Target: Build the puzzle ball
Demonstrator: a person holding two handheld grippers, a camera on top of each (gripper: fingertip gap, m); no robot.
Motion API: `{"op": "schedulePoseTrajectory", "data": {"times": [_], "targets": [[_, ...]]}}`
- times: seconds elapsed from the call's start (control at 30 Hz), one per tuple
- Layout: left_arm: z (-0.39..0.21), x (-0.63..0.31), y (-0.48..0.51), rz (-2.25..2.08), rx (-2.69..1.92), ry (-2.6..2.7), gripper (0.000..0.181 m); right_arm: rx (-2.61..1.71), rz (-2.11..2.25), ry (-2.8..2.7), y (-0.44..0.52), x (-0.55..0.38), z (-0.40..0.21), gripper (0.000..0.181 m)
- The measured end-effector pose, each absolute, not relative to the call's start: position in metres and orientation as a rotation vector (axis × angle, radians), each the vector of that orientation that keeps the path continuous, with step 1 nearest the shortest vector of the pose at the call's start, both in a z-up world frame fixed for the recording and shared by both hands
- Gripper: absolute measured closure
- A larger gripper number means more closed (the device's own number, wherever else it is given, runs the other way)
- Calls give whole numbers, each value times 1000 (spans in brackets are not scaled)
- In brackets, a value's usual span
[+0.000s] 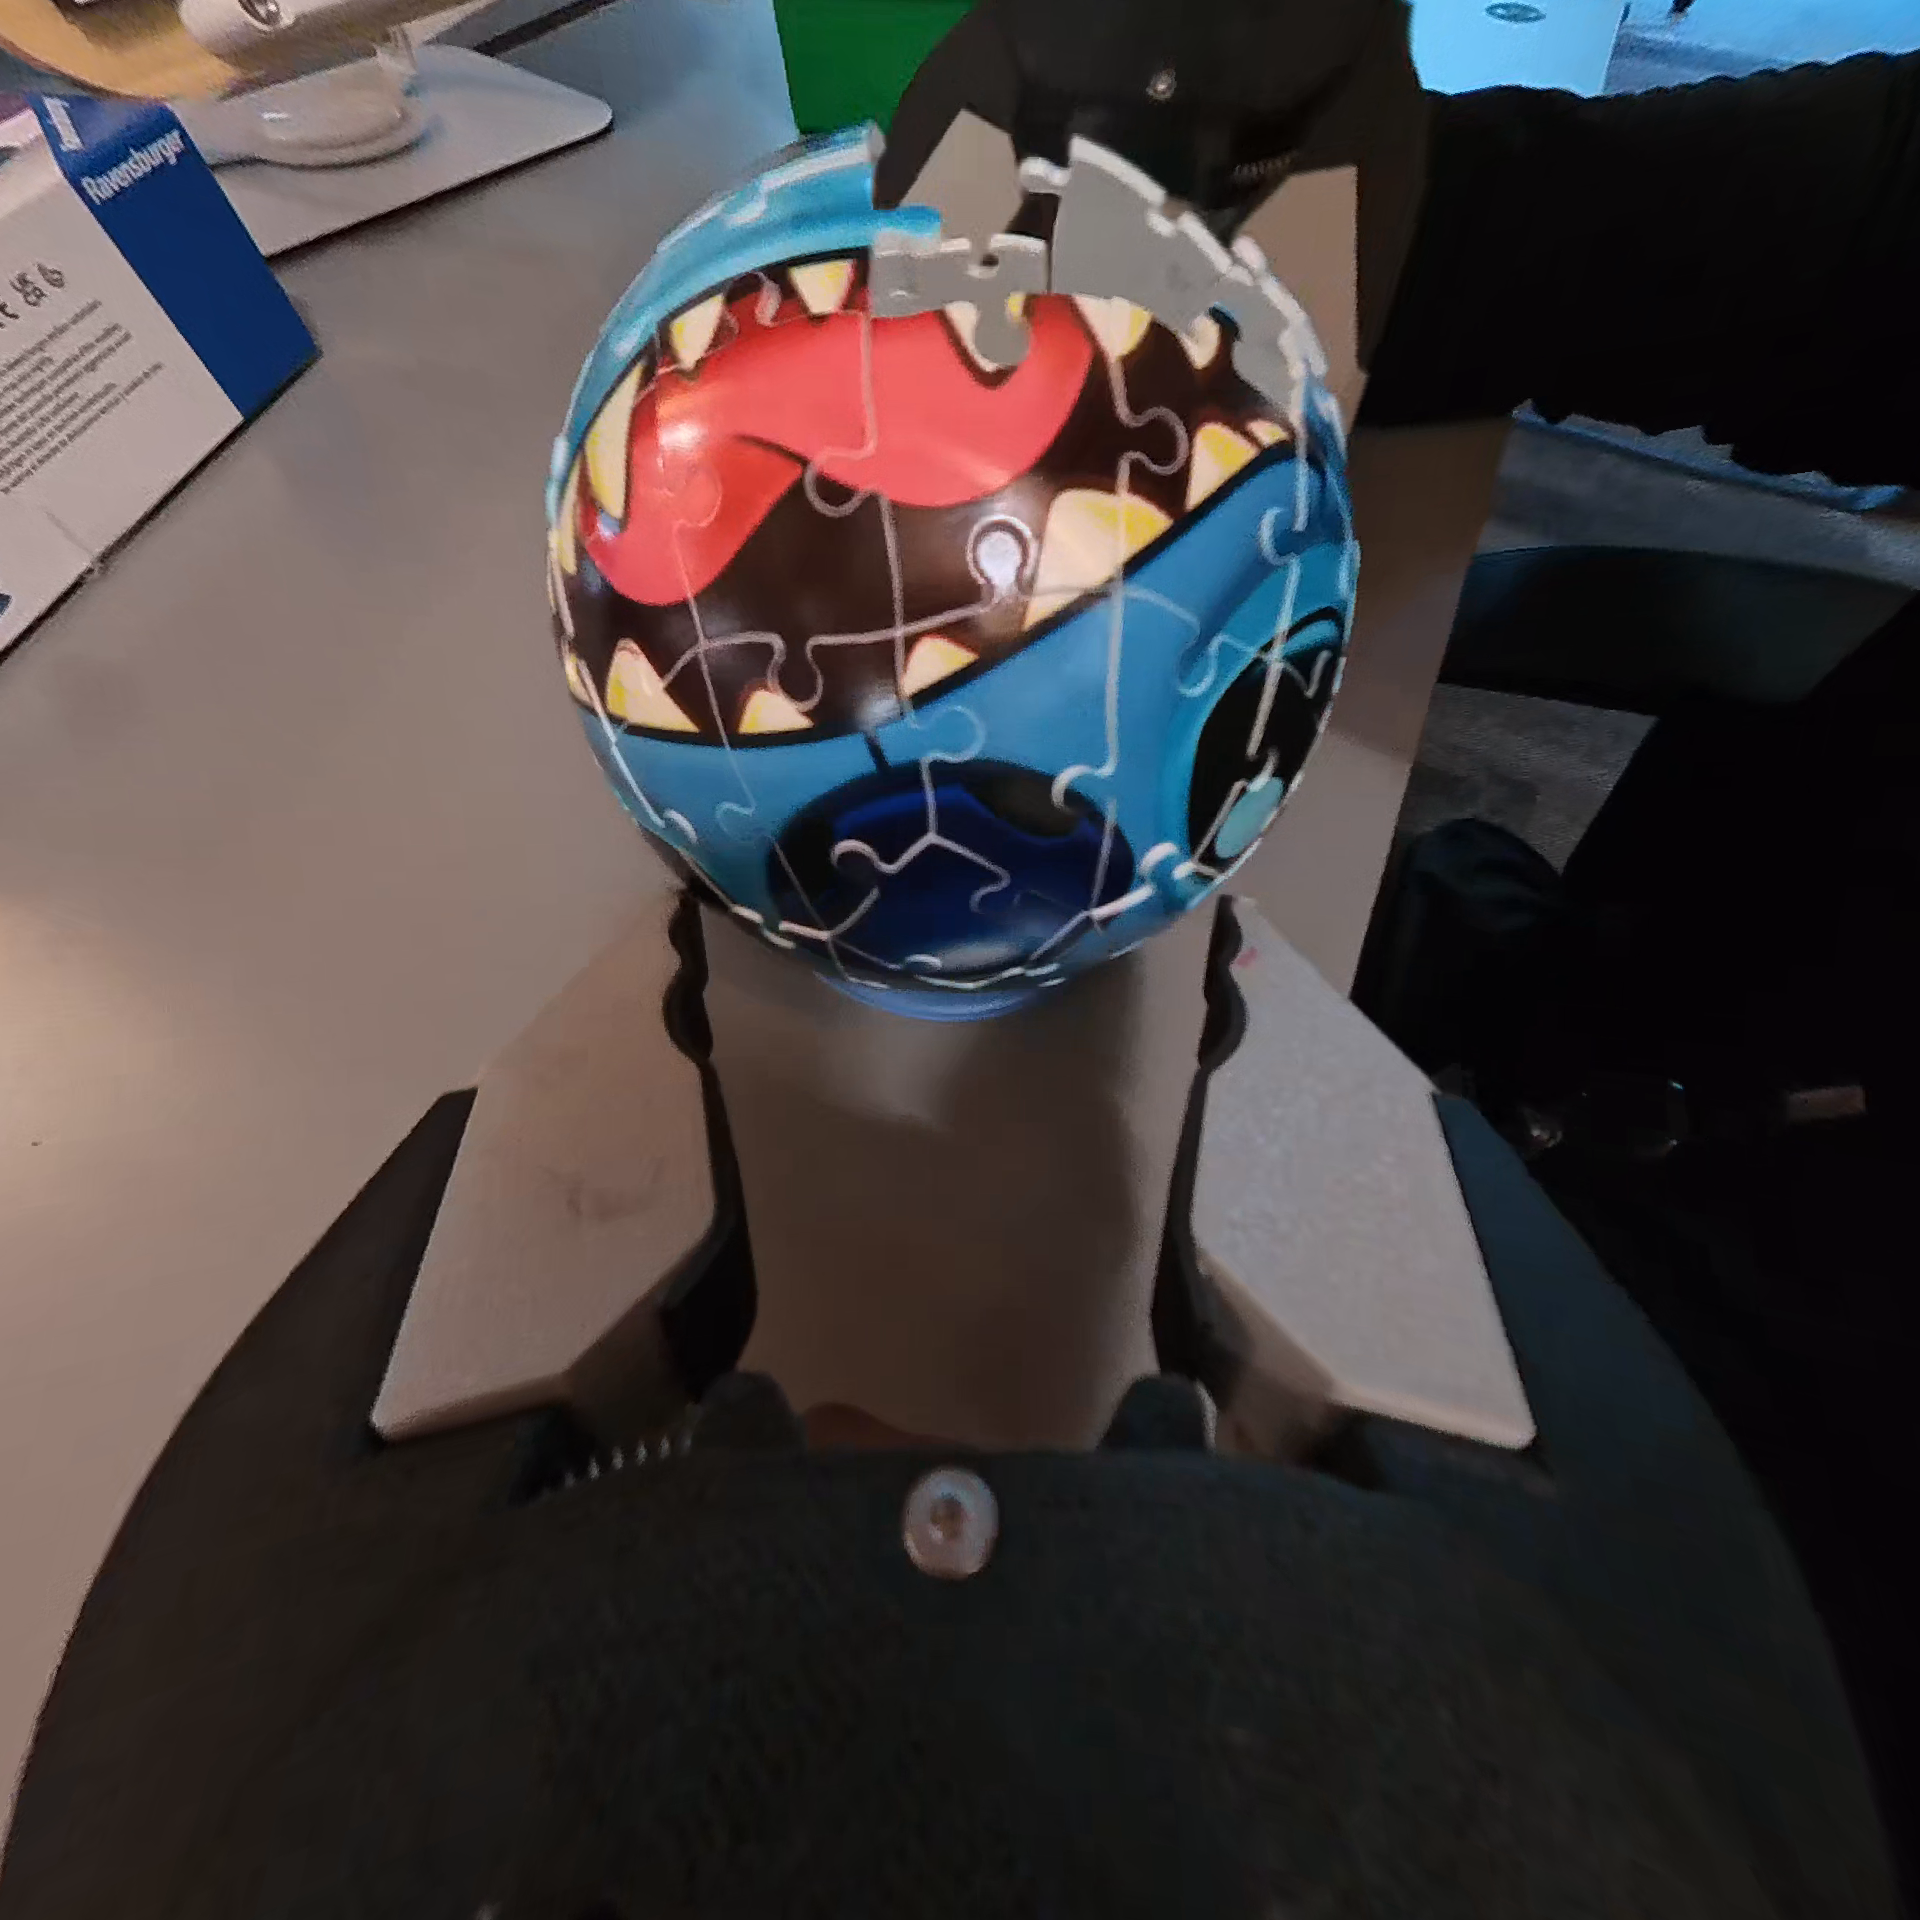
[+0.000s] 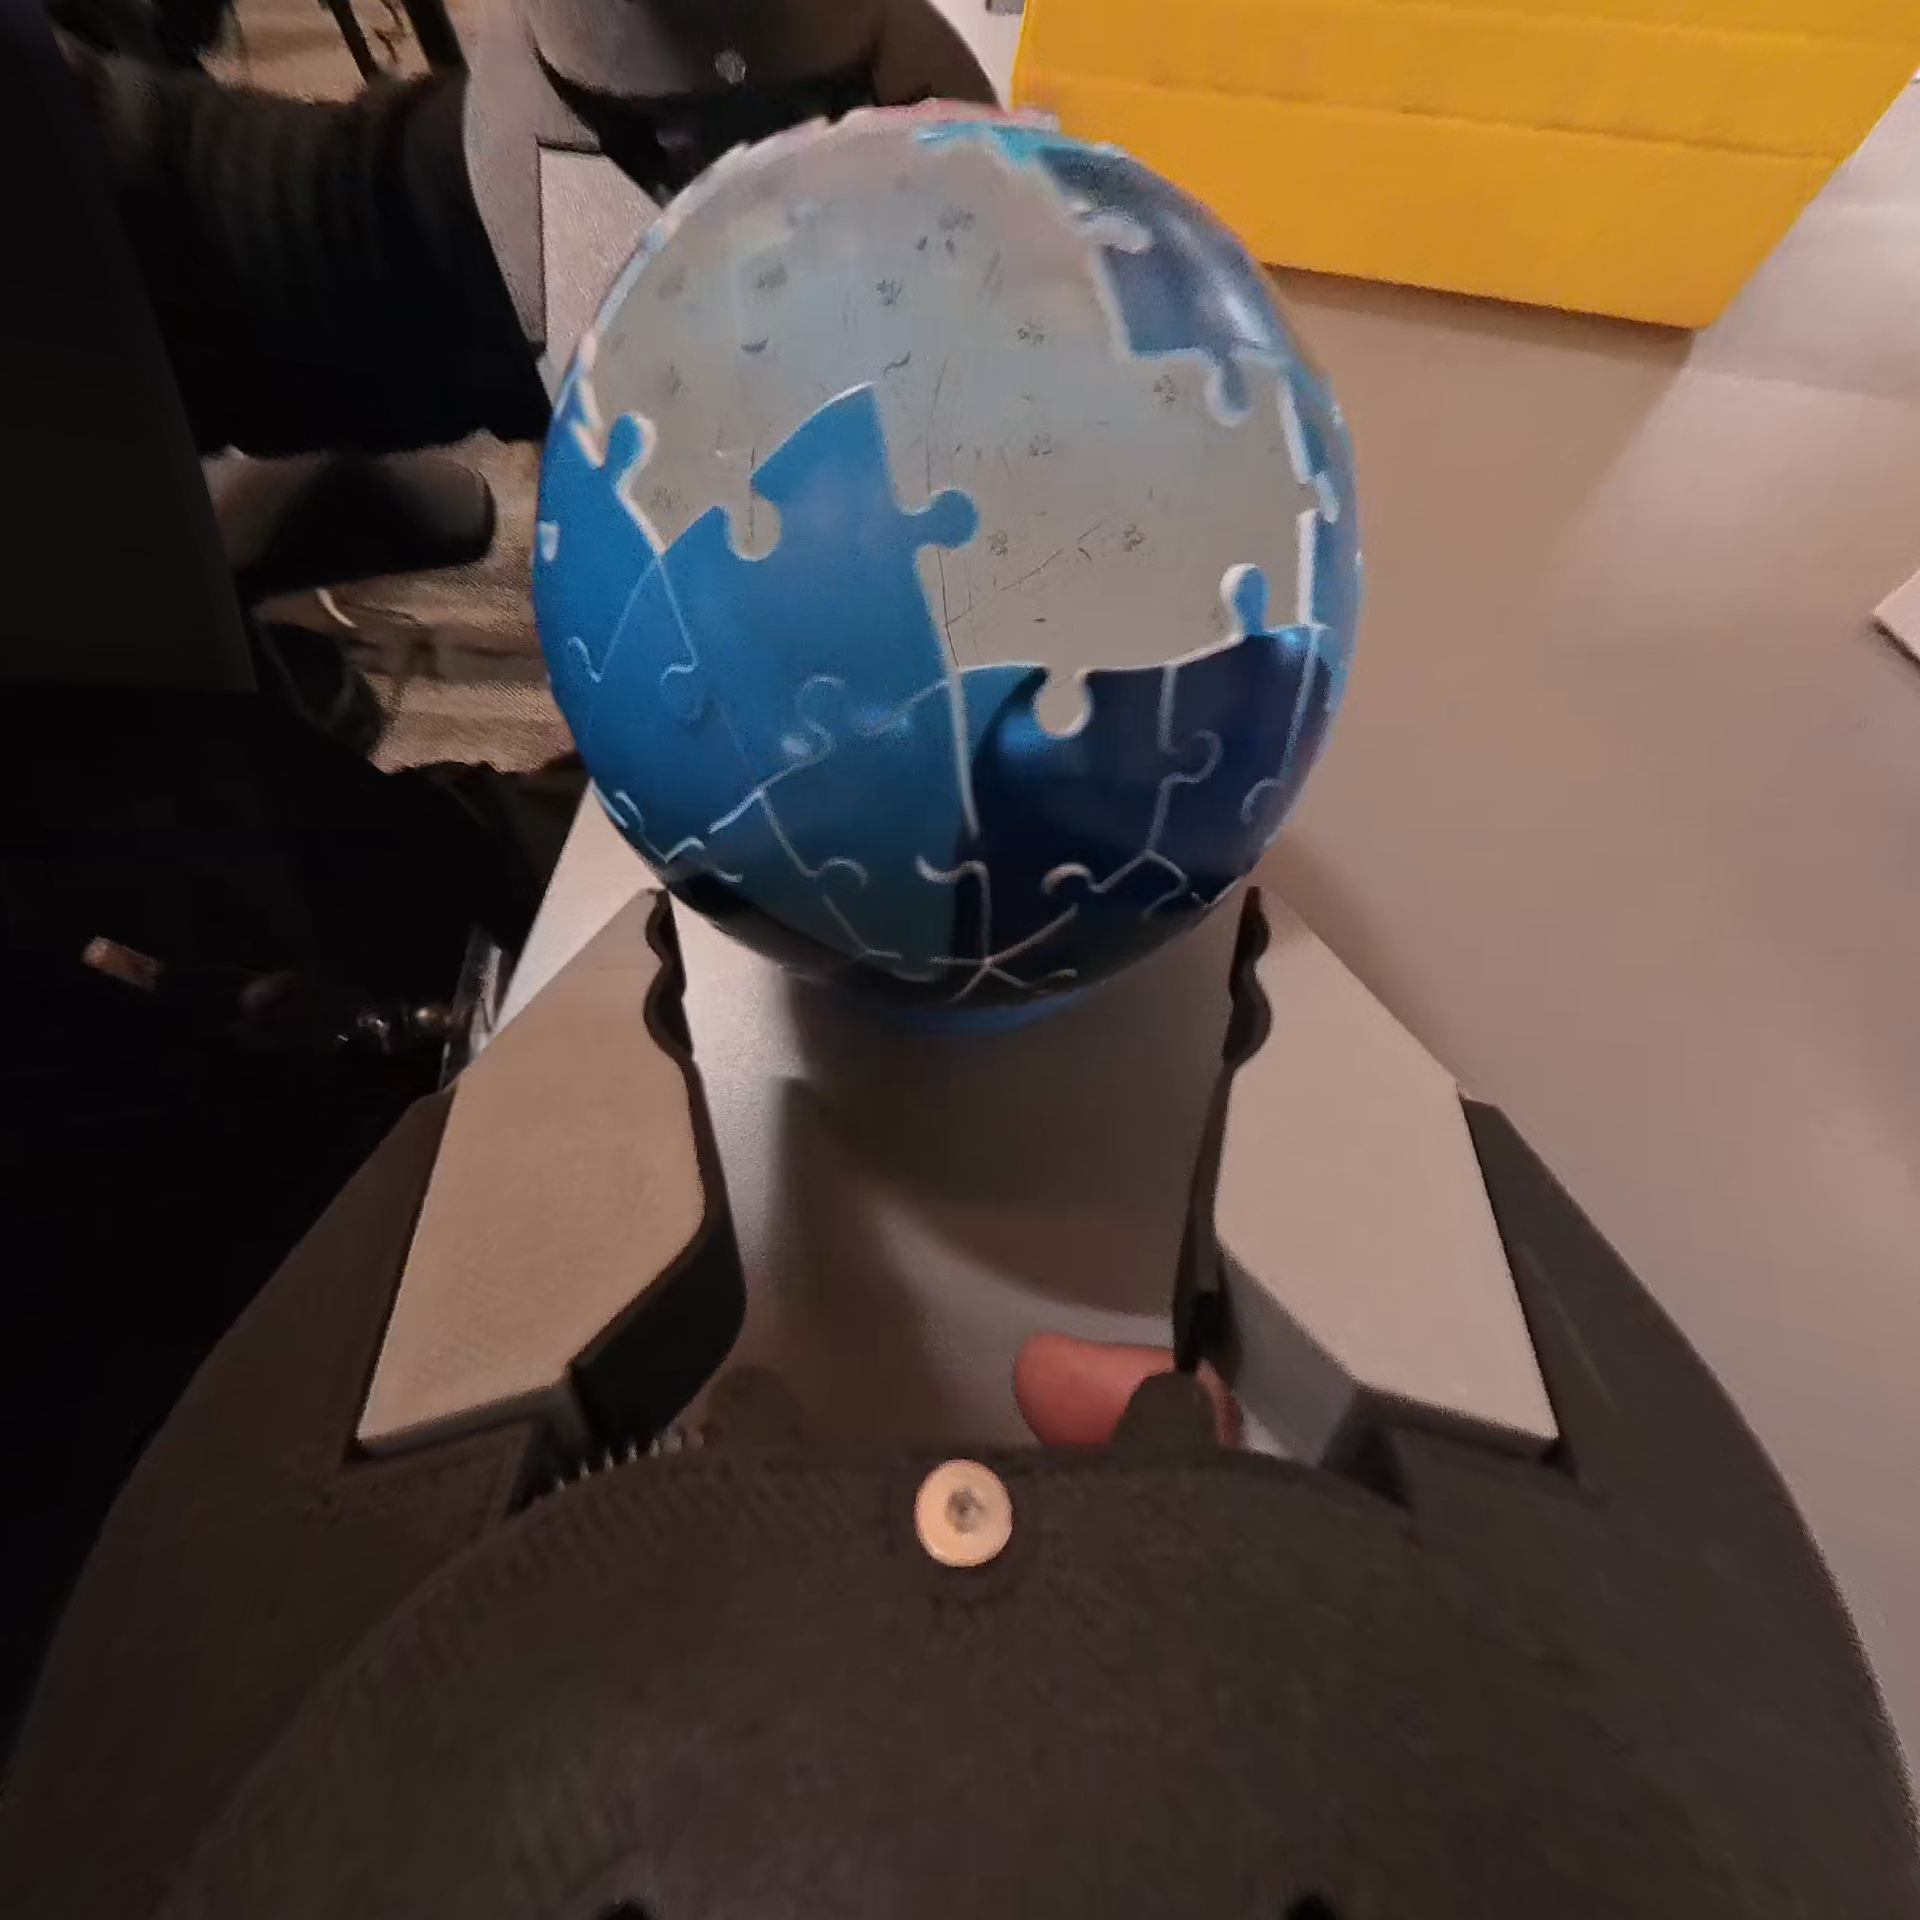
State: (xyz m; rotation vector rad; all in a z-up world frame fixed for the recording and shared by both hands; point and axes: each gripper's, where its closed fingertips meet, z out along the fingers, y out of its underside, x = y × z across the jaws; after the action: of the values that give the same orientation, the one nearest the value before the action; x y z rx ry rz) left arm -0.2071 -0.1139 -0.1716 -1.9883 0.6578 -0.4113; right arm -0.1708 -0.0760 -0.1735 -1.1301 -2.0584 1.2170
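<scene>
The puzzle ball (image 1: 935, 582) stands on a blue ring base (image 1: 925, 997) on the grey table. In the left wrist view it shows a blue cartoon face upside down, with a toothy mouth and a red tongue. Its top has a gap with grey piece backs (image 1: 1132, 239) along the rim. My left gripper (image 1: 956, 925) is open, its fingertips on either side of the ball's lower part. The right wrist view shows the ball's plain blue back (image 2: 831, 675) with a large opening (image 2: 935, 395). My right gripper (image 2: 956, 925) is open and flanks the ball the same way. I cannot tell whether either touches it.
A white and blue puzzle box (image 1: 125, 312) lies at the left, a white stand (image 1: 395, 114) behind it, a green box (image 1: 862, 52) beyond. A yellow box (image 2: 1455, 135) sits far right. A person's dark sleeve (image 1: 1662, 260) and the table edge (image 1: 1403, 727) lie close by. About 7 cm separates my left fingertips from my right.
</scene>
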Motion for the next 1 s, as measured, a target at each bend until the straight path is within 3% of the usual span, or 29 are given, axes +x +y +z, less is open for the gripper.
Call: {"op": "schedulePoseTrajectory", "data": {"times": [0.2,0.33,0.53,0.7,1.0], "targets": [[-164,-217,-126,-418,-1964,638,87,-1074,1156,-2036,-75,-166,-170,73],[-133,-264,-160,-373,-1879,512,91,-1090,1206,-1920,-56,-151,-156,81],[-83,-455,-235,107,-1931,215,97,-1313,1182,-1552,26,-140,-140,91],[-85,-583,-247,259,-2106,138,113,-1430,1169,-1332,75,-134,-132,95],[-119,-630,-195,176,-2360,353,128,-1493,1139,-1138,109,-128,-125,106]]}}
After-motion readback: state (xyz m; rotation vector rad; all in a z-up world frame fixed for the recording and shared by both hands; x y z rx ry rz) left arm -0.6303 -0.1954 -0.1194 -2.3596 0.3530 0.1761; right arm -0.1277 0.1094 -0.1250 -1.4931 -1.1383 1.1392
